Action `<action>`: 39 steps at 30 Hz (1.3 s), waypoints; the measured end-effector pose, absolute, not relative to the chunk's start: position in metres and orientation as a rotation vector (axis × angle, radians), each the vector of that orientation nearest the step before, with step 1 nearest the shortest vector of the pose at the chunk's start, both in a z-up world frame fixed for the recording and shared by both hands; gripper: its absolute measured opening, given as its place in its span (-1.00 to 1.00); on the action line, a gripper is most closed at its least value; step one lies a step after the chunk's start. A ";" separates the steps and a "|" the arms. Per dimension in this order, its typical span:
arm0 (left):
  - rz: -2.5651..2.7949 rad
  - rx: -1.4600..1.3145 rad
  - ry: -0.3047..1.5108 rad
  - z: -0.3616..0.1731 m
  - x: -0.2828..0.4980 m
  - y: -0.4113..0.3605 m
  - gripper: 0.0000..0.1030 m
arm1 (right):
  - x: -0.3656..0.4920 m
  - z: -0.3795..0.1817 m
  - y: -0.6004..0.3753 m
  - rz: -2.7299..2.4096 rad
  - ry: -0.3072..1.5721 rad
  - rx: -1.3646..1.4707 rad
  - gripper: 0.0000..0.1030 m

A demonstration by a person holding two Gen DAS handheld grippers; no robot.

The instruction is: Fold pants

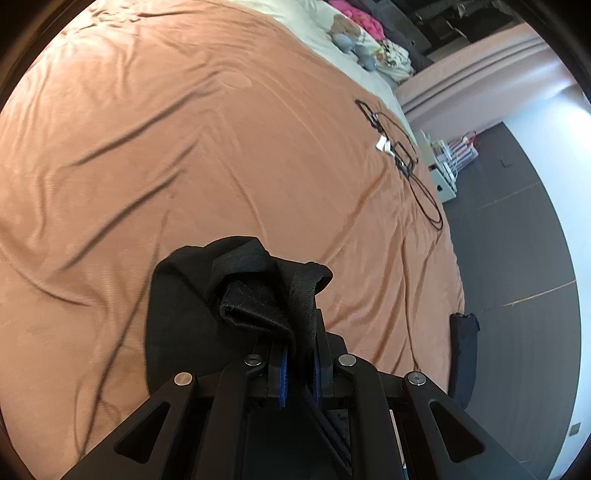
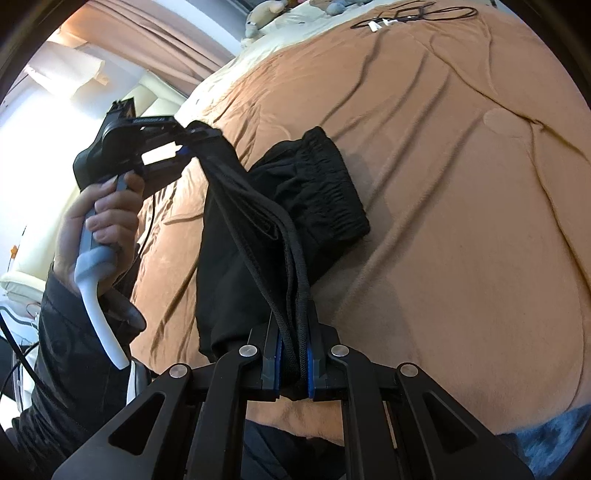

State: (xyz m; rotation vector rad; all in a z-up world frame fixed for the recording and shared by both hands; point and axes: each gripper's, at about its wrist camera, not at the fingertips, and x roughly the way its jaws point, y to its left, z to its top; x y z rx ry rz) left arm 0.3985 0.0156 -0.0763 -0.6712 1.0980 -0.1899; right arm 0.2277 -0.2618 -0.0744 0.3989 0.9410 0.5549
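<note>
While the one pair of black pants (image 2: 258,229) hangs between my two grippers, I count the rest as follows: one bed with a single rust-orange cover (image 1: 184,147), one pale sheet (image 1: 306,14) at its far end, one black cable (image 1: 424,184) looped near the bed's edge, and a small heap of soft toys (image 1: 351,33) whose number I cannot tell. One hand (image 2: 99,221) is visible in the right wrist view, wrapped round the grey handle of my left gripper (image 2: 184,142).

My left gripper (image 1: 301,369) stands narrow, its blue pads nearly together, clamped on a bunched fold of the black cloth that rises just ahead of the fingers. My right gripper (image 2: 294,363) is likewise narrow, its pads pinching several stacked layers of the same garment, with a corded edge running through the nip.

The pants are lifted at both held points. From my right gripper the cloth stretches up and away to my left gripper. The elastic waistband (image 2: 332,184) hangs below this span, just above the cover; whether it touches the bed I cannot tell. Another dark piece of cloth (image 1: 463,354) shows at the bed's edge in the left wrist view.
</note>
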 end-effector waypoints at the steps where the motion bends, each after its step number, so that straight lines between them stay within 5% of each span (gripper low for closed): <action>1: -0.194 -0.665 1.105 -0.078 0.401 0.011 -0.80 | 0.227 -0.075 -0.263 0.549 0.945 0.400 -0.88; 6: -0.221 -0.641 1.130 -0.084 0.410 -0.009 -0.79 | 0.219 -0.074 -0.264 0.517 0.950 0.393 -0.89; 9: -0.252 -0.641 1.132 -0.085 0.412 -0.018 -0.61 | 0.213 -0.073 -0.264 0.508 0.952 0.384 -0.89; 11: -0.281 -0.650 1.115 -0.083 0.411 -0.022 -0.05 | 0.211 -0.074 -0.265 0.500 0.955 0.381 -0.88; 13: -0.297 -0.649 1.088 -0.079 0.406 -0.022 0.27 | 0.209 -0.075 -0.266 0.489 0.957 0.381 -0.89; 39: -0.211 -0.694 1.101 -0.119 0.277 0.048 0.28 | 0.191 -0.084 -0.257 0.366 0.965 0.348 -0.90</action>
